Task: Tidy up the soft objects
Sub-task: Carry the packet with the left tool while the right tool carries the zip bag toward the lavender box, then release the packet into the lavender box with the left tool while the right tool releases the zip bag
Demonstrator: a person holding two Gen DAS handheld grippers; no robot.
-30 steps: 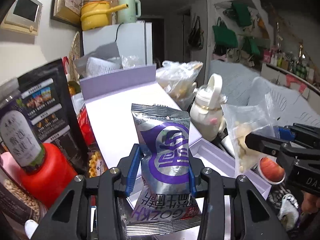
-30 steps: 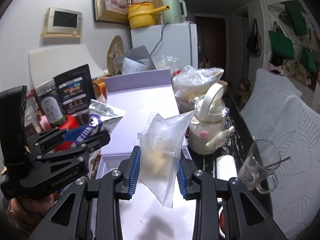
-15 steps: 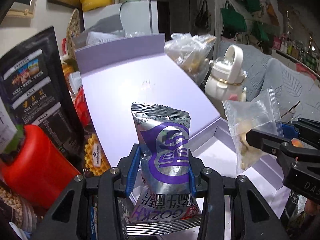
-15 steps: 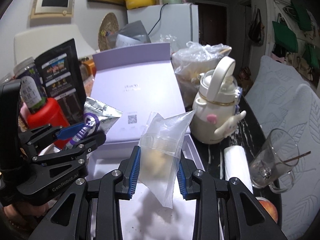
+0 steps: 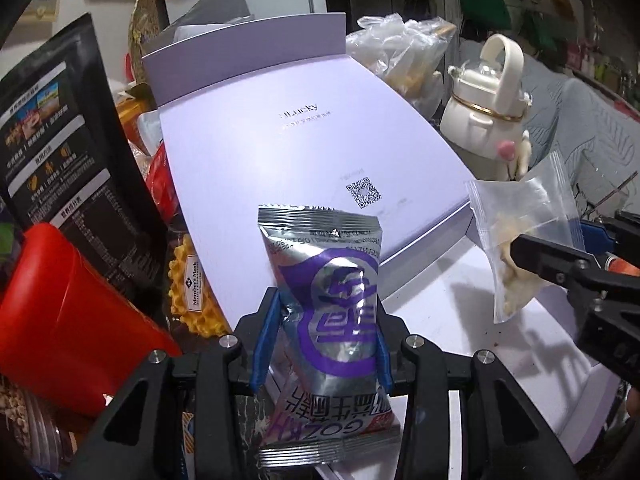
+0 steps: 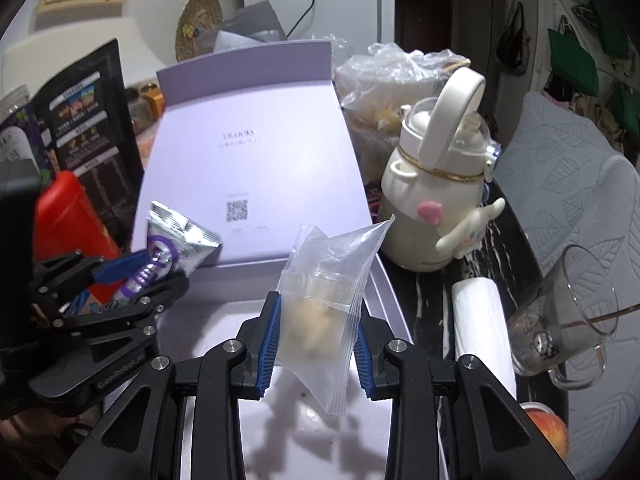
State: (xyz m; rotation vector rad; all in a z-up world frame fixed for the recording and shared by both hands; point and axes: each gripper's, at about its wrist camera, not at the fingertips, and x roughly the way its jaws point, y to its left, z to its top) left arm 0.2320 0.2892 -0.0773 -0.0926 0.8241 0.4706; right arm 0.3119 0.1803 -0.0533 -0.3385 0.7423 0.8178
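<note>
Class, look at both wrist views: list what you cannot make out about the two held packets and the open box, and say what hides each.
- Silver snack packet, left wrist view: its lower sides are covered by the left gripper.
- Clear bag, right wrist view: contents are a pale blur behind cloudy plastic; the right gripper covers its sides.
- Lavender box, both views: its near tray is cut off by the bottom edge and the grippers.
- Small print under the lid's logo: too small.

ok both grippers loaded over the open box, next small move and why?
Probably lower both a little further, then release. The left gripper is clamped on the silver snack pouch and the right gripper on the clear zip bag; both hang above the bare floor of the lavender box, not yet resting on it.
</note>
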